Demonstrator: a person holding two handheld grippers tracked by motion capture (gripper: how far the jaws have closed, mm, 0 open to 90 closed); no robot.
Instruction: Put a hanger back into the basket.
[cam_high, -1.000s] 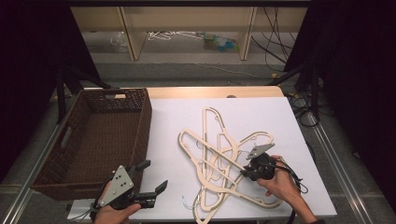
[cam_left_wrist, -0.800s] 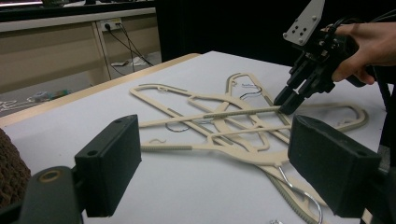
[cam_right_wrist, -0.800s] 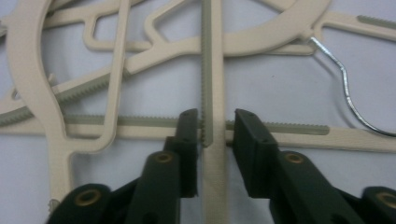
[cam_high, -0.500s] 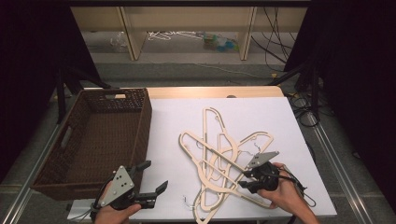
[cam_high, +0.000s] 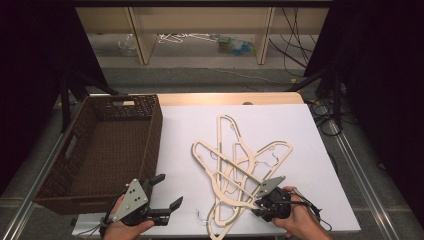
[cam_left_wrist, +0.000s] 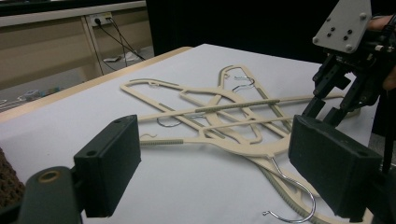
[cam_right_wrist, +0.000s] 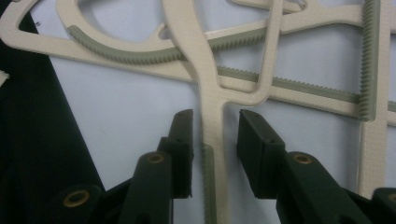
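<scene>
The pile of beige hangers (cam_high: 240, 172) lies mid-table (cam_high: 320, 130), long axes fanning toward the upper frame. The right hand-held gripper (cam_right_wrist: 215, 154), jaws just closing, straddles one hanger bar without pressing. The left hand-held gripper (cam_high: 162, 192) gapes empty. No writing readable.

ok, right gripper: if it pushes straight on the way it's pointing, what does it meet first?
The right gripper already straddles a beige hanger arm, jaws apart, a gap showing on the right side. Straight on, it would likely meet the fork where that arm joins the crossbars, though depth is hard to judge.
</scene>
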